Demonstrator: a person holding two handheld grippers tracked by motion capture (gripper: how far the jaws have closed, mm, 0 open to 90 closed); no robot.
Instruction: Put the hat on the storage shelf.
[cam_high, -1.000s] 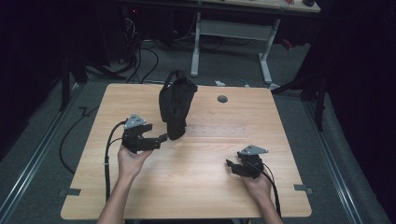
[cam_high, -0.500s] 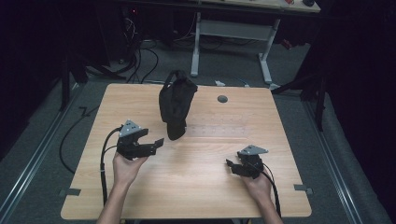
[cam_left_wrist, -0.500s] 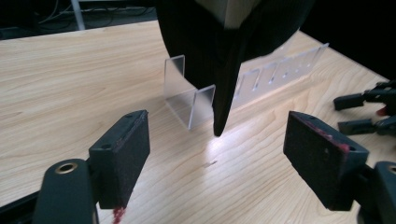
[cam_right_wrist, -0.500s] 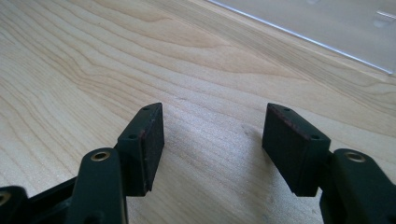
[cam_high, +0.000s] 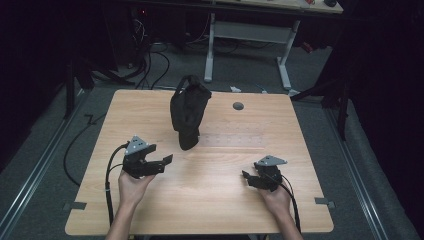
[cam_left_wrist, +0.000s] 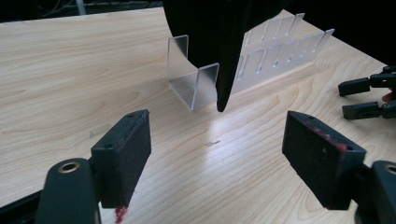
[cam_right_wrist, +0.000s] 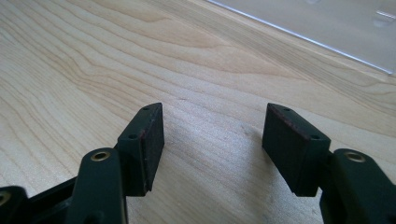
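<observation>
- Landmark: black bag (cam_high: 188, 111), standing over a clear acrylic stand (cam_left_wrist: 195, 79) mid-table, toward the far edge.
- Right gripper (cam_high: 248, 178): nearest the person, well to the near-right of the bag. Jaws wide apart, nothing between them, just bare wooden table (cam_right_wrist: 84, 60).
- Left gripper (cam_high: 168, 161): near-left of the bag, tips pointing toward it but not touching. Jaws spread wide, empty, bare wood between the pads.
- Left gripper view: bag's lower tip hangs just past the jaw line, centred between the jaws, its point above the tabletop beside the stand's upright walls.
- Flat slotted clear panel (cam_left_wrist: 289, 46) runs right from the bag's base; its far edge also shows in the right gripper view.
- Bag top is cut off in the left gripper view; folds hard to read, all black.
- Grey round plug (cam_high: 238, 106) in the table, right of the bag.
</observation>
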